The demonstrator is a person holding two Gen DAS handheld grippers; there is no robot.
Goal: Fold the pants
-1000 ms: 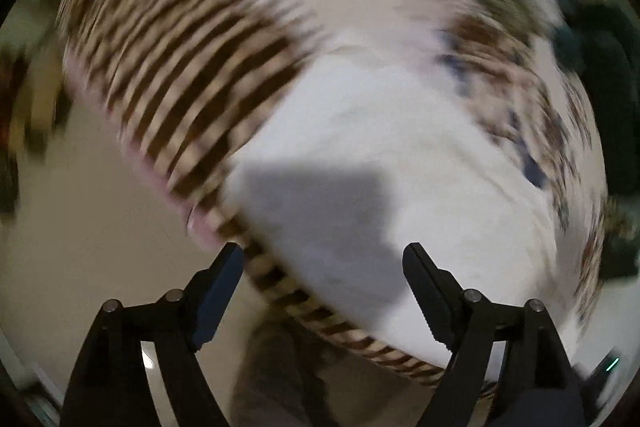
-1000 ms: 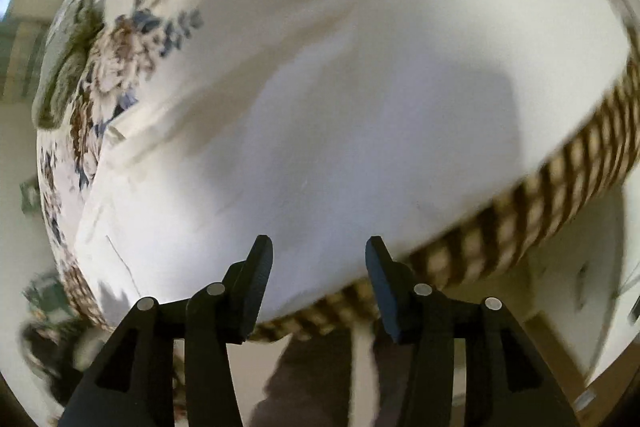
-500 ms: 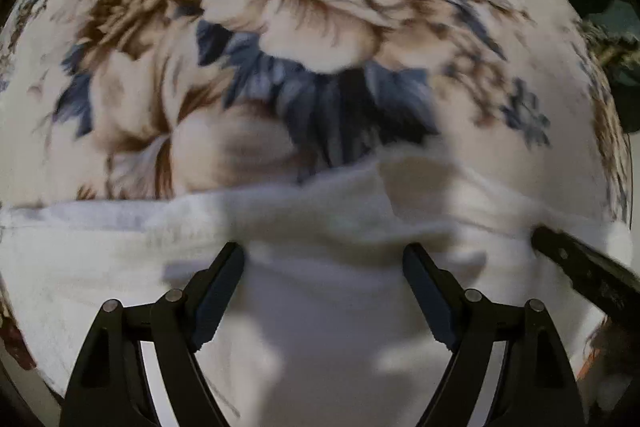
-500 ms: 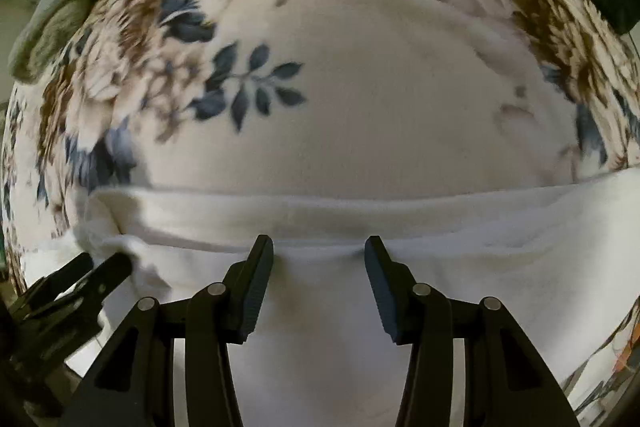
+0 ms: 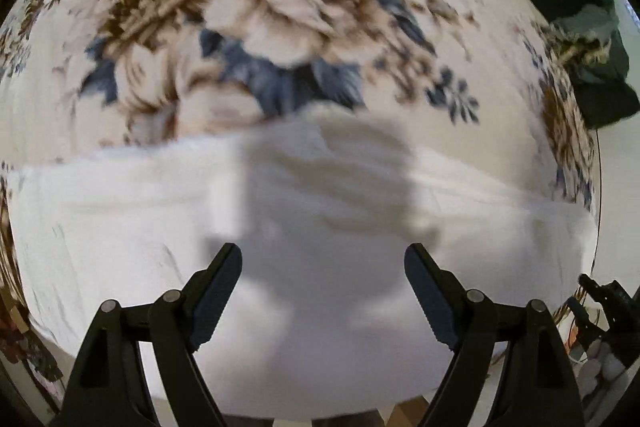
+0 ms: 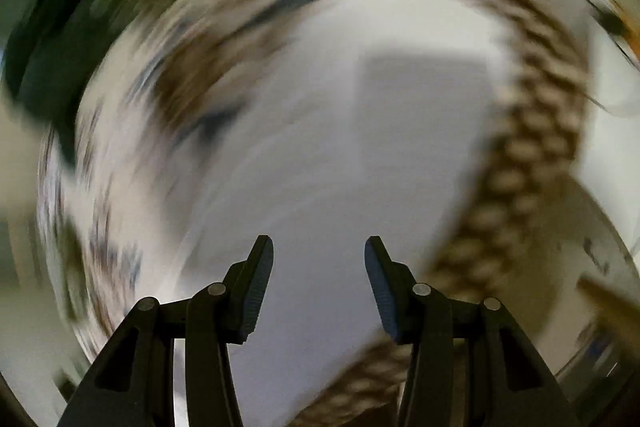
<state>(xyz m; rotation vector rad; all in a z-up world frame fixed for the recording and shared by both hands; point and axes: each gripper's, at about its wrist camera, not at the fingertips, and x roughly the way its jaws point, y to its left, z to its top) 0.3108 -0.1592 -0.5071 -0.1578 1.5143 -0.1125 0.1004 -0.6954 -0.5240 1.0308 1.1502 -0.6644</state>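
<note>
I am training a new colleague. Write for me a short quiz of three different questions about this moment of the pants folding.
1. True or false: the left tongs are shut on the white pants.
2. Which pattern has the blanket under the pants? A) flowers B) plain red C) stars
3. Fill in: the right wrist view is too ____ to show fine detail.

Key: 1 false, both the left tongs and the right tongs stand open and hold nothing; 2 A; 3 blurred.

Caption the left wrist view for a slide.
Open left claw hovers over white pants spread on a floral blanket.
</note>
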